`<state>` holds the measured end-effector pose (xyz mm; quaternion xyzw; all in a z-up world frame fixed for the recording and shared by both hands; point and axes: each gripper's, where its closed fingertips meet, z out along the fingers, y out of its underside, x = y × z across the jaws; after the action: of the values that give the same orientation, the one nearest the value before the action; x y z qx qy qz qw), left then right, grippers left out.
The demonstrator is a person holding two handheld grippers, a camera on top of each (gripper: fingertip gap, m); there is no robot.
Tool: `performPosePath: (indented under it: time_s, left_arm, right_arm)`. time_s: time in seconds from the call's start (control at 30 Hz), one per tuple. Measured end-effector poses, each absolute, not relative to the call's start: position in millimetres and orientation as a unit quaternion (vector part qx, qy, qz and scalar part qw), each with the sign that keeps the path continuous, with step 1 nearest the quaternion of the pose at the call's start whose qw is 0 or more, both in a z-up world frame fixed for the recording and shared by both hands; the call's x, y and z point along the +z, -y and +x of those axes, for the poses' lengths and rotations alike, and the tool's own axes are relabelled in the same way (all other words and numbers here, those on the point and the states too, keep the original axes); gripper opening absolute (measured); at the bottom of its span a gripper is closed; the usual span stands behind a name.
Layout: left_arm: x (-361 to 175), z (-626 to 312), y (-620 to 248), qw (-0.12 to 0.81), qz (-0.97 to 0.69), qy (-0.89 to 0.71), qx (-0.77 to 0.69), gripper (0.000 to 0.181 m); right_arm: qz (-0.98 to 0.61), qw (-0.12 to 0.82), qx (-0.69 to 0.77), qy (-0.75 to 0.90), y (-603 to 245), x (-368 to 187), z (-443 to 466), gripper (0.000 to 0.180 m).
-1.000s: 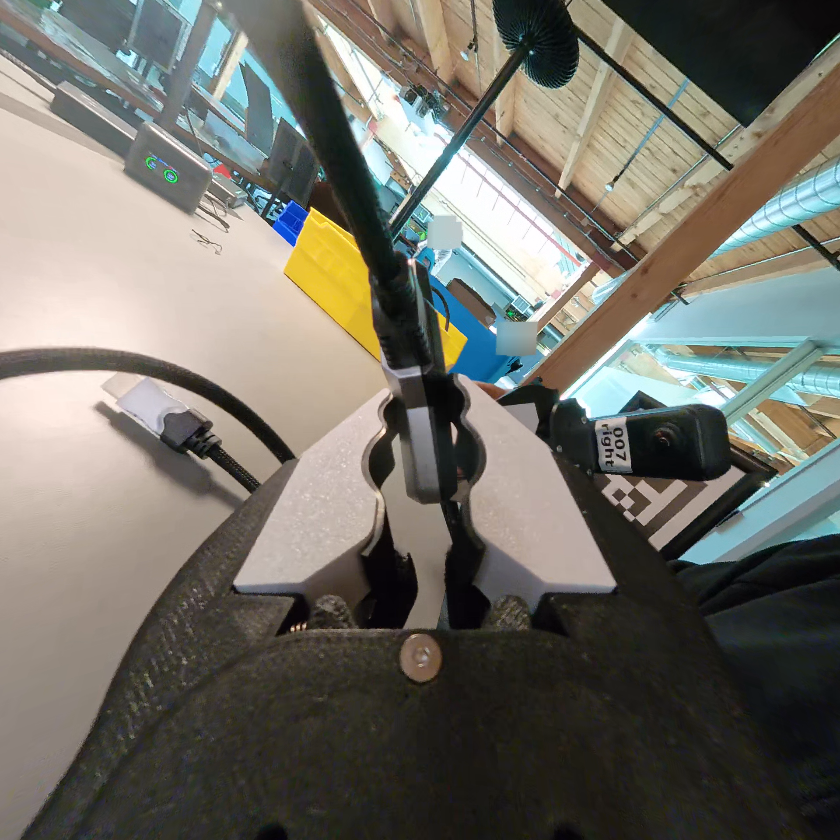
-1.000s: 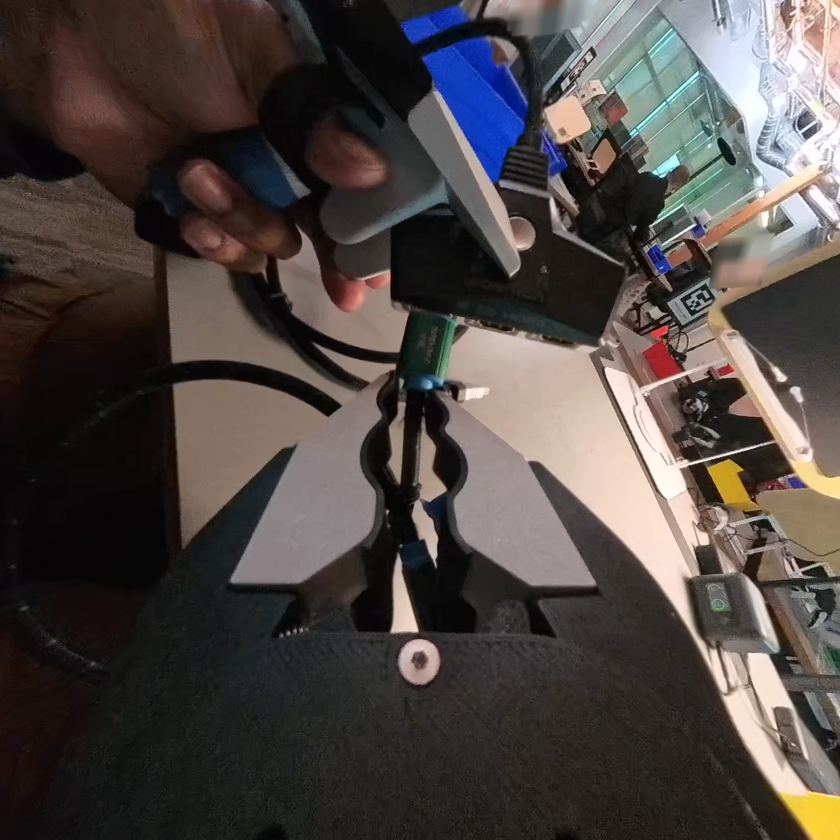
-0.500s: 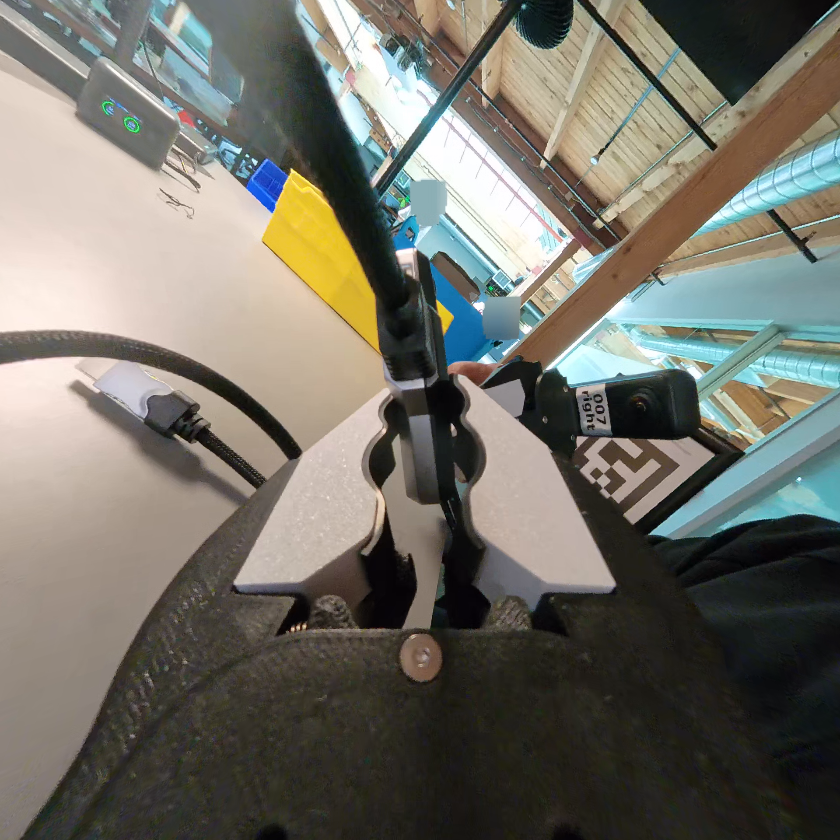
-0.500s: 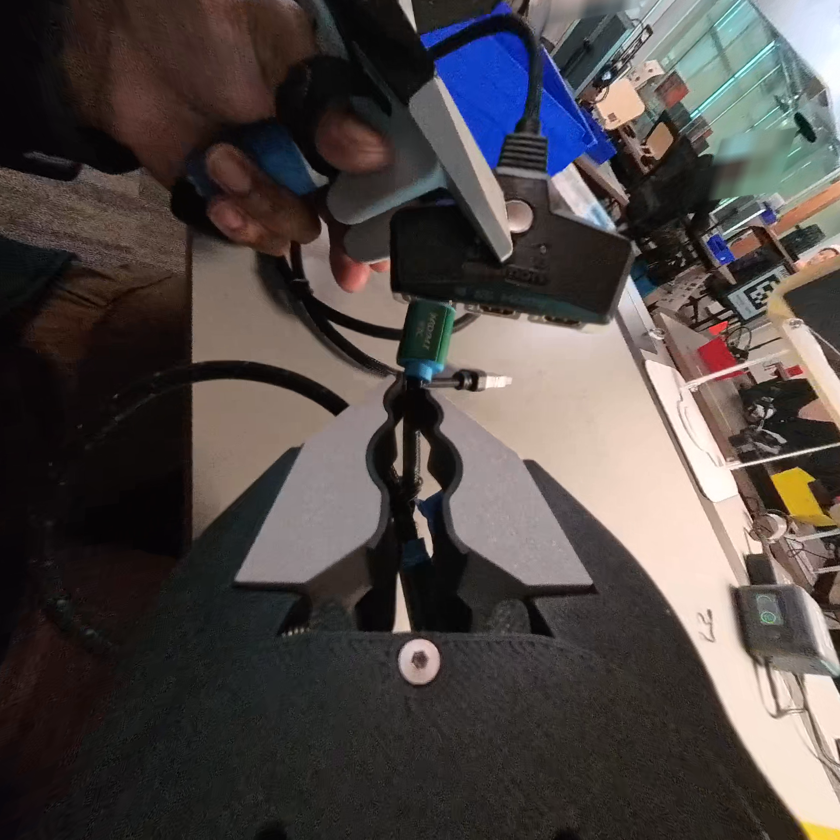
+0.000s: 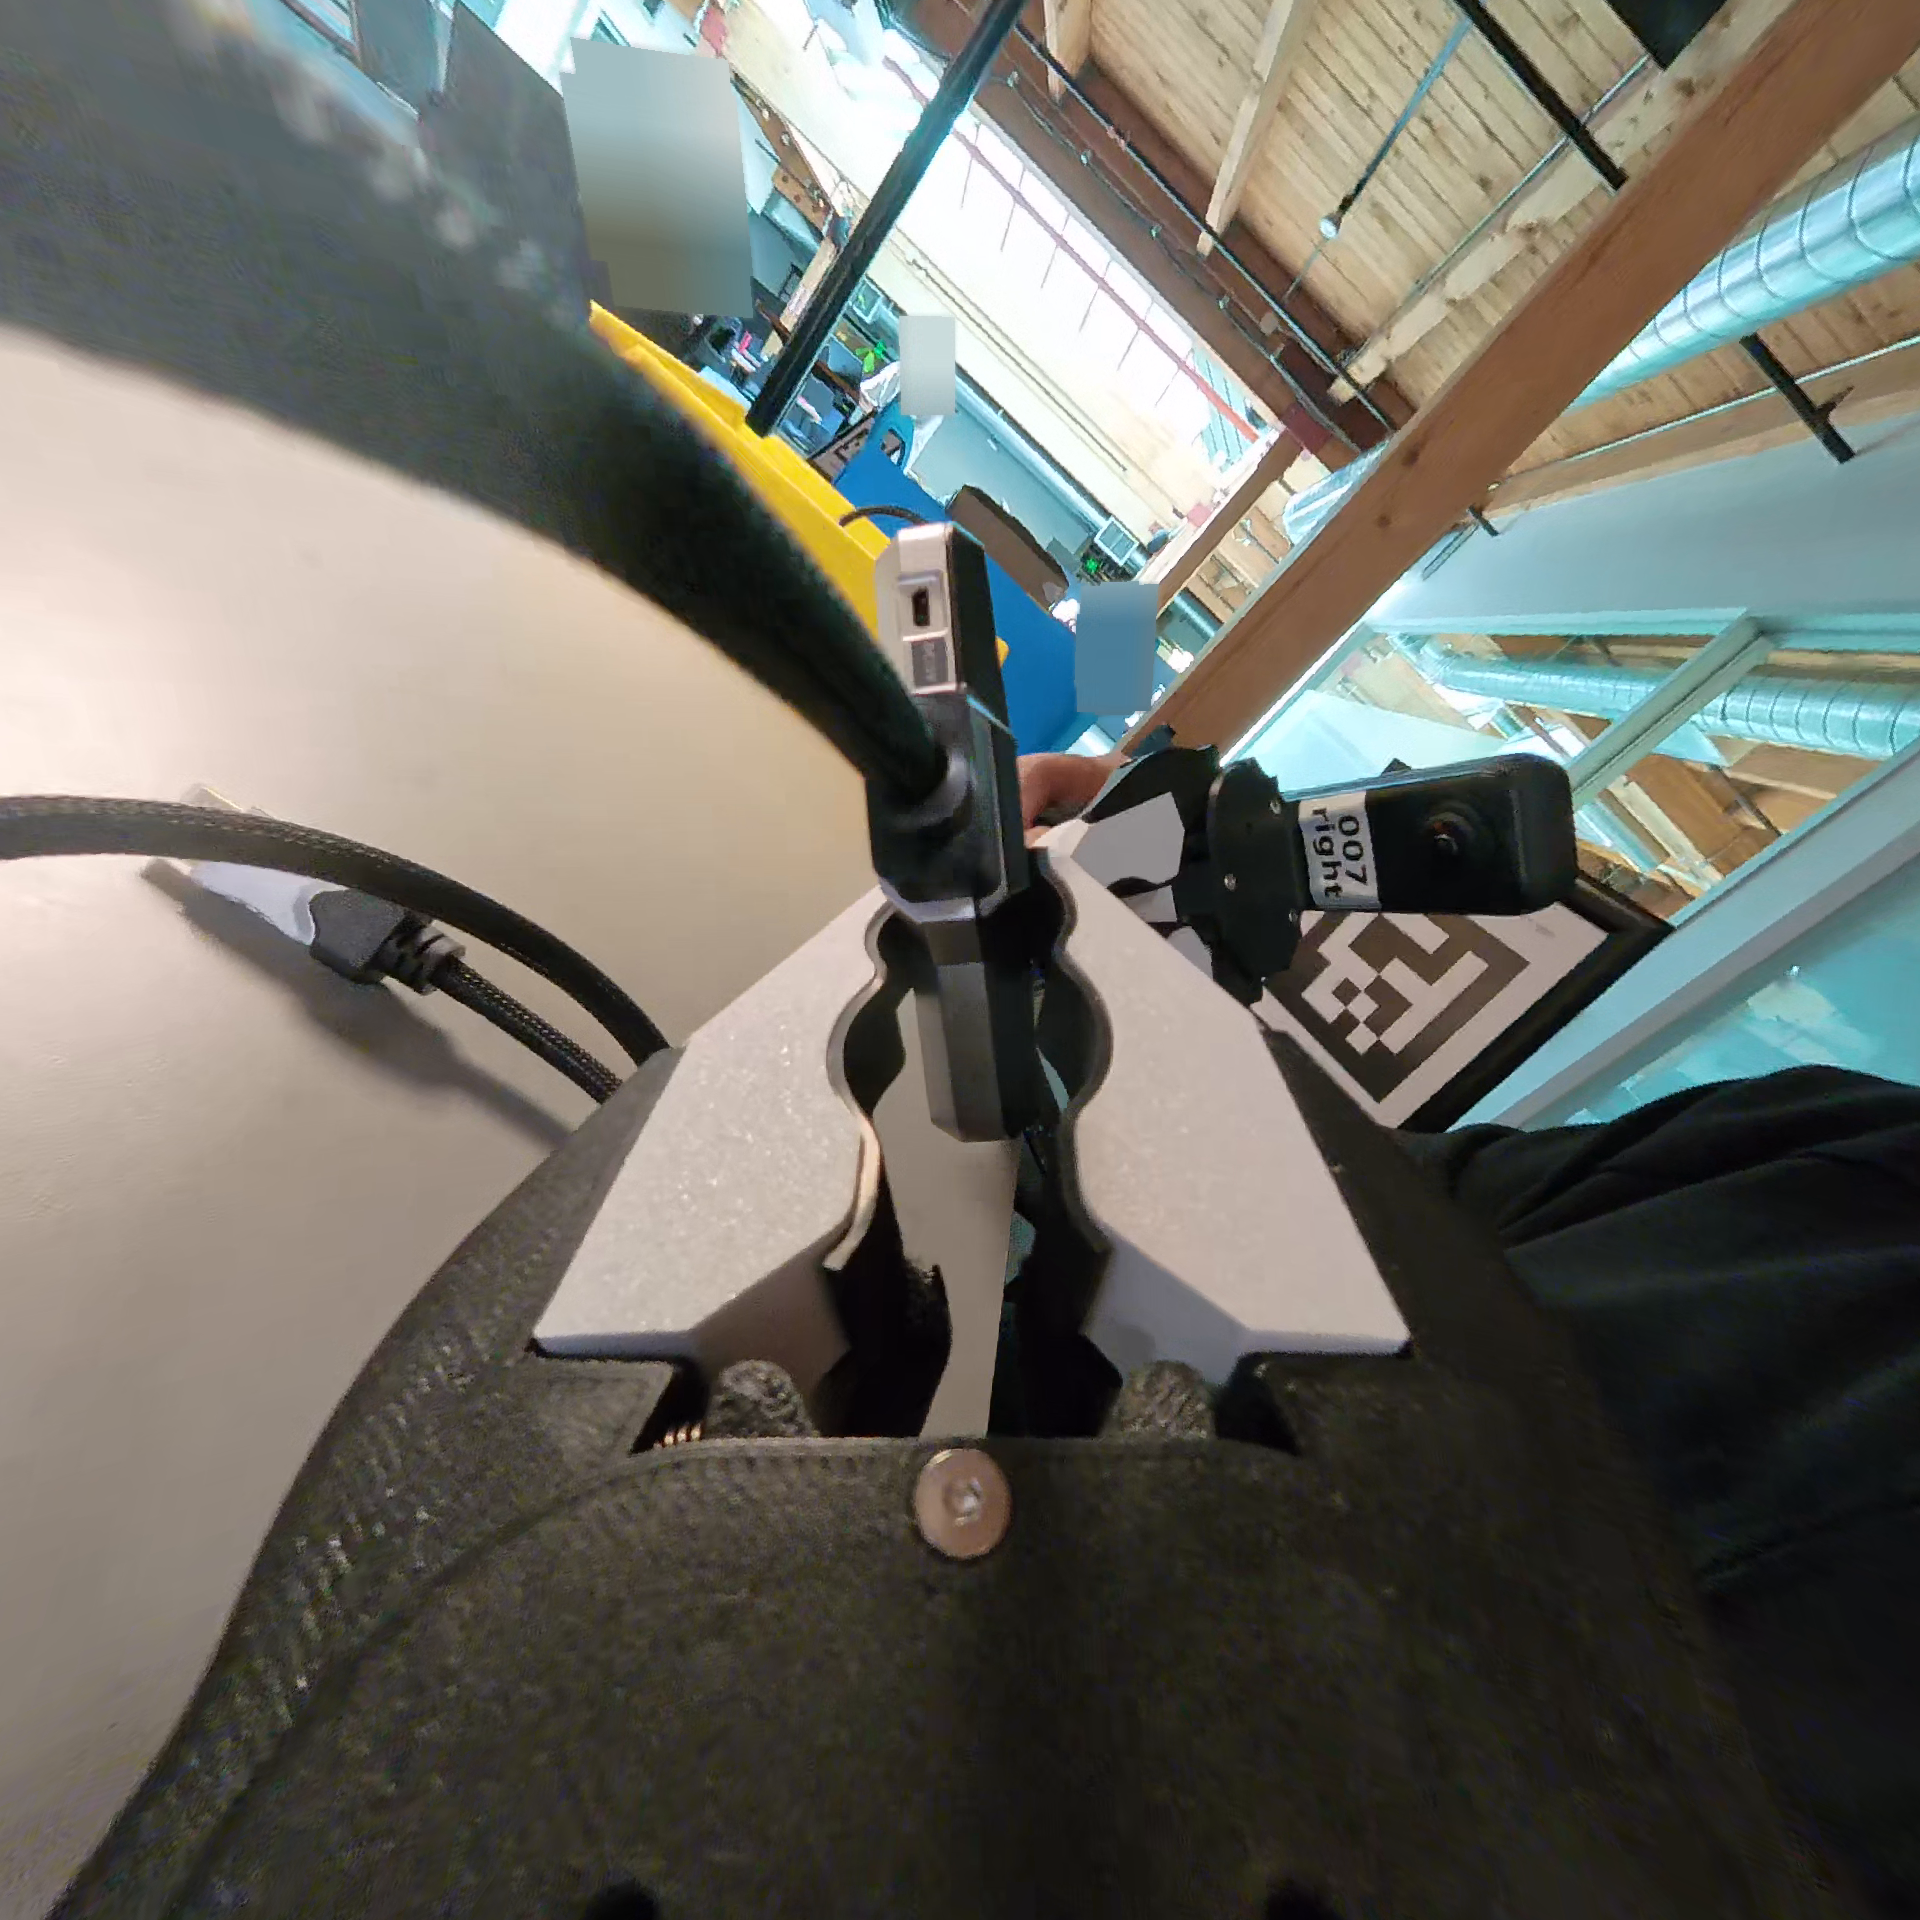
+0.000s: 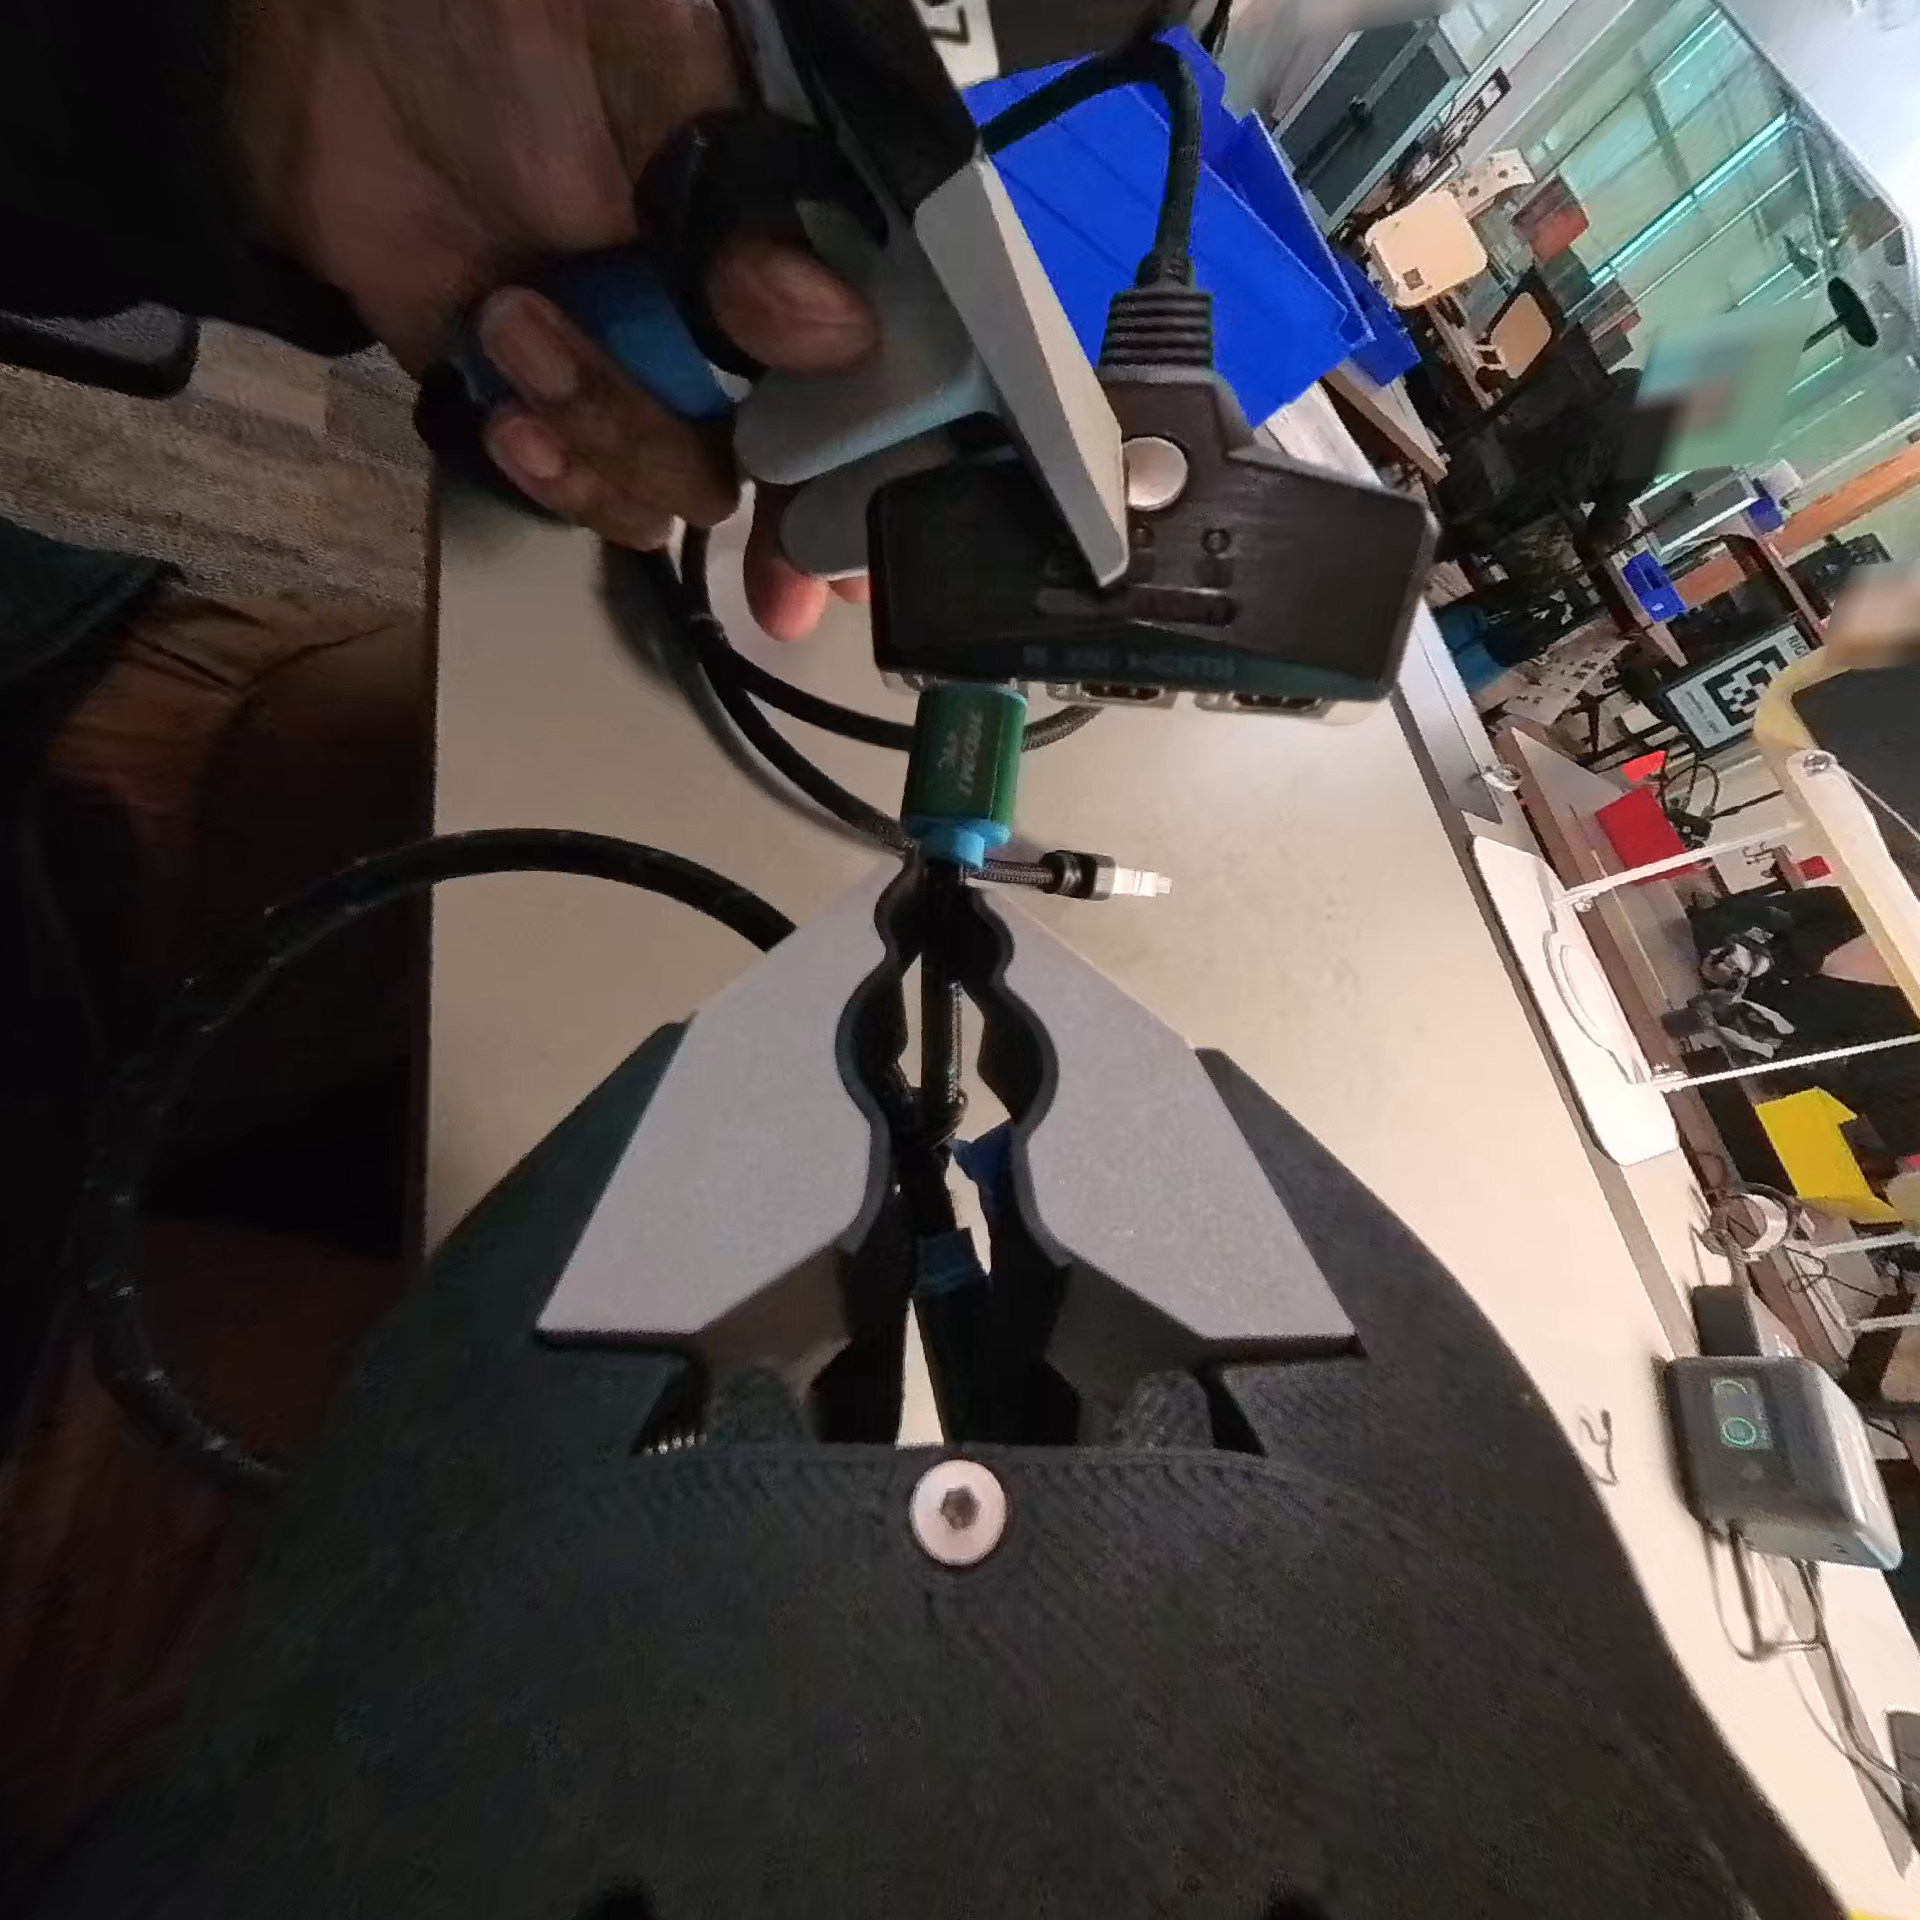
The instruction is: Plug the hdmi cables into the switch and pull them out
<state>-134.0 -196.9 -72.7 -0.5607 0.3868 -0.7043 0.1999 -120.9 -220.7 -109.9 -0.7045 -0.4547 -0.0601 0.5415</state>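
left tool [image 5: 971, 997] clamped on the switch [image 6: 1143, 592], held above the bench [image 6: 1195, 987] | right tool [image 6: 940, 935] clamped on a thin cable [image 6: 940, 1039] just behind its green plug [image 6: 961, 769] | plug seated in the switch's end port

A black box-shaped switch [image 6: 1143, 582] carries a green metallic cable plug with a blue collar [image 6: 961, 774]. The black braided cable [image 5: 499, 925] crosses a beige bench [image 5: 364, 644]. At two o'clock sits a black-and-white square-patterned marker [image 5: 1392, 997]; yellow plastic bin [image 5: 790, 488] at twelve.
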Motion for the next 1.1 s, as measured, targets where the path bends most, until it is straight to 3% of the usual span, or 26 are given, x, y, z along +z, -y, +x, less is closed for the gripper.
performPosePath:
  time_s: [0.67,0.73,0.77,0.87,0.93,1.1]
  left_arm:
    - [-75.7,-144.6,194.4,0.172,-0.552,-0.405,-0.708,0.021]
    - [-72.5,-143.0,199.2,0.186,-0.543,-0.418,-0.704,0.030]
    - [-70.4,-141.9,198.1,0.185,-0.542,-0.410,-0.710,0.022]
    - [-76.4,-142.1,197.2,0.168,-0.550,-0.413,-0.706,0.021]
    - [-75.7,-140.9,203.2,0.178,-0.544,-0.429,-0.699,0.032]
    - [-77.0,-144.2,199.1,0.167,-0.546,-0.423,-0.704,0.021]
  right_arm:
    - [-0.686,0.532,-0.097,0.487,218.7,-108.3,-124.8,0.007]
    - [-0.686,0.542,-0.092,0.476,218.1,-99.5,-118.1,0.006]
    - [-0.692,0.536,-0.079,0.477,219.7,-103.2,-122.2,0.007]
    - [-0.686,0.524,-0.095,0.495,223.0,-112.3,-125.2,0.006]
    - [-0.677,0.545,-0.115,0.481,220.0,-96.7,-110.8,0.008]
    - [-0.676,0.530,-0.119,0.498,223.0,-109.3,-123.4,0.007]
